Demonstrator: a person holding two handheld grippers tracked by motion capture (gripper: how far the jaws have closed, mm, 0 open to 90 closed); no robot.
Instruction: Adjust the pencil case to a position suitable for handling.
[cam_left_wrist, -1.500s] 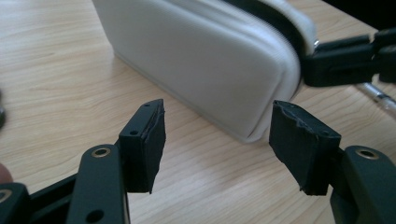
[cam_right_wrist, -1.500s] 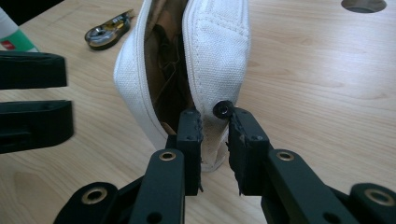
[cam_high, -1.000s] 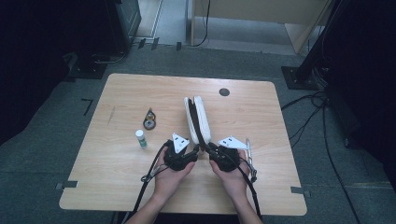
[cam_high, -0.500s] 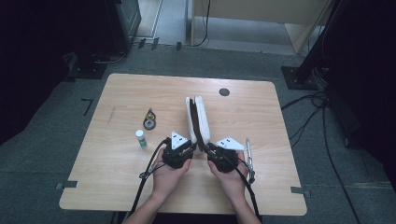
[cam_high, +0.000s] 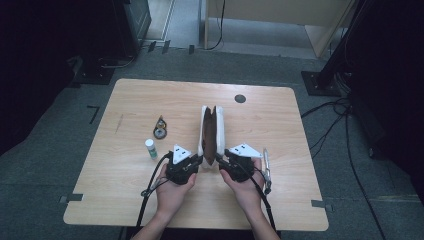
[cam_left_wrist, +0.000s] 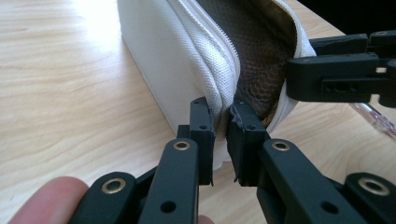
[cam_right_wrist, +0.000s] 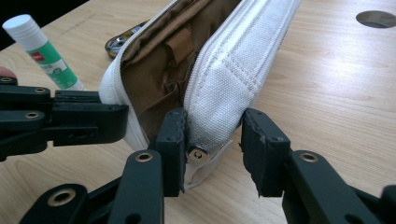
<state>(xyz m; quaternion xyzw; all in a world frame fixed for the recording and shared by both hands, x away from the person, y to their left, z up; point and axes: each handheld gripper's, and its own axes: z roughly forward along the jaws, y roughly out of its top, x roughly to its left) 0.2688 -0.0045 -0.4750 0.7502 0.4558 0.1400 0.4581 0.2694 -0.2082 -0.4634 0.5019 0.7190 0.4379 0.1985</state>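
Evidently the pouch (cam_high: 211, 134) stands unzipped mid-table toward the near edge, each gripper taking one lip to spread it. Left gripper (cam_left_wrist: 219, 140) has just closed, pinching the left lip; right gripper (cam_right_wrist: 212, 140), opening, straddles the right wall slackly.

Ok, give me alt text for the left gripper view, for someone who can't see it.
The left gripper, its black jaws just closed, pinches one zippered edge of an open white pencil case lying on a wooden table. The case's brown lining shows inside. The right gripper reaches in from the right at the case's other edge.
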